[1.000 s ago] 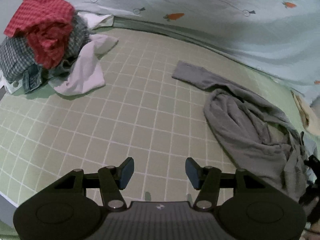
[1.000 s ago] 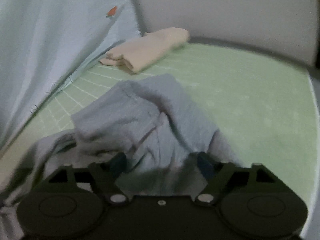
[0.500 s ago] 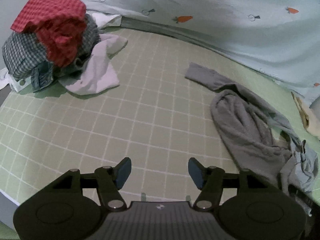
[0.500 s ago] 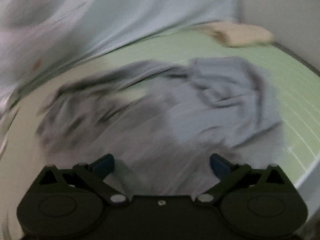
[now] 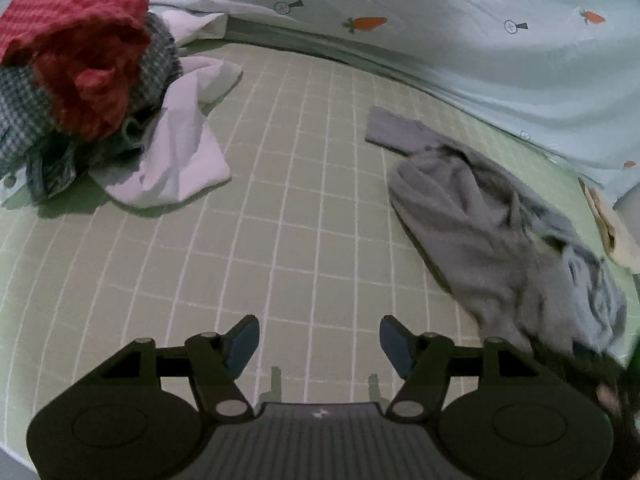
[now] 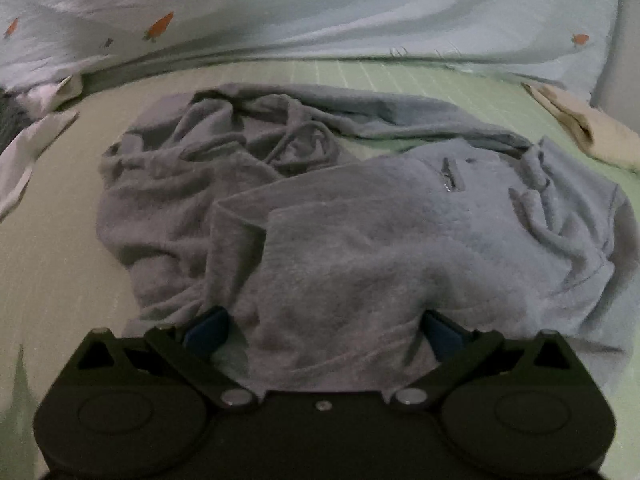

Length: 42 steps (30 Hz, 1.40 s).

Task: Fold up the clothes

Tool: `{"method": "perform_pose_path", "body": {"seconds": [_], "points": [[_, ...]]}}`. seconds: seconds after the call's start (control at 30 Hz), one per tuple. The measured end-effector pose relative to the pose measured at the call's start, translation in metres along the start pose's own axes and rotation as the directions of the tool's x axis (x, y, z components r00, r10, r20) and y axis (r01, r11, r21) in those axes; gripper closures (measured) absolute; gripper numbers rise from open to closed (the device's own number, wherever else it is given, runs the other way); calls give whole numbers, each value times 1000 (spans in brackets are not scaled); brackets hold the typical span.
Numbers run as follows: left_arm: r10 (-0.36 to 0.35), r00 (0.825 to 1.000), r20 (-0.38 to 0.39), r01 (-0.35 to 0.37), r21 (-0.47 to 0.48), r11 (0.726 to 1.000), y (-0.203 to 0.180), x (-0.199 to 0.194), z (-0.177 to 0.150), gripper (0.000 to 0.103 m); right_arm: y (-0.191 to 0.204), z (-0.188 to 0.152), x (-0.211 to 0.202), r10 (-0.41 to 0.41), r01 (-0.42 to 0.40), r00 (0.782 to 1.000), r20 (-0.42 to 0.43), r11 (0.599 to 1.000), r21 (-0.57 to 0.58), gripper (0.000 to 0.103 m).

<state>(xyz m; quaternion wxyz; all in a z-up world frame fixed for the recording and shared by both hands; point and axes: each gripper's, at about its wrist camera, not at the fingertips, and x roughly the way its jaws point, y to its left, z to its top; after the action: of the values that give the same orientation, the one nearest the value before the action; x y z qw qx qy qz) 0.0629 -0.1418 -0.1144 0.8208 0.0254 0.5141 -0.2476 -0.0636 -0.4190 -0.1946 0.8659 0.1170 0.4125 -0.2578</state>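
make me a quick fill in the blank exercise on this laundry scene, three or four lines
1. The crumpled fleece hoodie spread before the right gripper is ____ in colour.
2. The top garment on the clothes pile is ____.
3. The pale blue sheet is printed with orange ____.
4. The left gripper hovers with its jaws ____ over the green grid mat.

Missing words: grey; red; carrots; open

A broad stretch of bare green gridded mattress cover [image 5: 304, 216] lies open ahead of the left gripper [image 5: 319, 346], between the heap of red, checked and white laundry [image 5: 100, 92] on the left and the crumpled grey fleece hoodie [image 5: 492, 232] on the right. The pale blue carrot-print quilt [image 5: 460, 40] walls off the far side. In the right wrist view the hoodie fills the near ground, with a folded beige cloth [image 6: 588, 132] at the far right.
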Motion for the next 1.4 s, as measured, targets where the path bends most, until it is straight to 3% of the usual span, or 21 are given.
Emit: {"method": "perform_pose_path", "body": {"seconds": [0.23, 0.3, 0.43, 0.57, 0.63, 0.73, 0.9, 1.03, 1.13, 1.27, 1.33, 1.37, 1.4], "points": [[56, 997, 46, -55, -23, 998, 15, 5, 32, 35, 59, 99, 86, -58, 57, 998, 11, 995, 77, 0], [74, 995, 63, -72, -33, 997, 17, 6, 44, 31, 71, 119, 104, -57, 56, 998, 14, 995, 85, 0], [79, 995, 60, -76, -49, 996, 16, 19, 64, 29, 70, 150, 114, 33, -30, 999, -34, 997, 72, 0], [61, 997, 42, -60, -25, 998, 3, 35, 75, 28, 30, 145, 81, 189, -189, 982, 14, 981, 47, 1], [55, 998, 44, -55, 8, 998, -11, 43, 78, 24, 5, 136, 58, 171, -171, 983, 68, 985, -1, 1], [25, 999, 47, -27, 56, 998, -35, 55, 84, 20, -34, 135, 43, 84, -80, 991, 107, 996, -47, 1], [-75, 995, 67, 67, 124, 990, -87, 84, 101, 17, -93, 157, 54, -51, 59, 990, 133, 997, -58, 0], [-96, 986, 137, 75, 152, 985, -123, 110, 120, 19, -132, 181, 78, -21, 24, 989, 148, 999, -24, 5], [-118, 983, 142, 96, 155, 983, -145, 139, 138, 31, -148, 199, 102, 24, -21, 990, 139, 999, -27, 21], [-94, 989, 115, 80, 119, 990, -169, 179, 159, 40, -159, 206, 115, 66, -66, 989, 130, 998, -7, 33], [-82, 993, 82, 72, 118, 990, -176, 195, 163, 70, -166, 201, 104, 69, -73, 985, 157, 997, 18, 51], [-85, 993, 79, 76, 118, 990, -178, 196, 163, 100, -170, 199, 98, 70, -76, 983, 170, 997, 30, 60], [-89, 993, 75, 79, 117, 990, -180, 198, 164, 103, -173, 196, 92, 70, -80, 981, 183, 996, 43, 83]]}}
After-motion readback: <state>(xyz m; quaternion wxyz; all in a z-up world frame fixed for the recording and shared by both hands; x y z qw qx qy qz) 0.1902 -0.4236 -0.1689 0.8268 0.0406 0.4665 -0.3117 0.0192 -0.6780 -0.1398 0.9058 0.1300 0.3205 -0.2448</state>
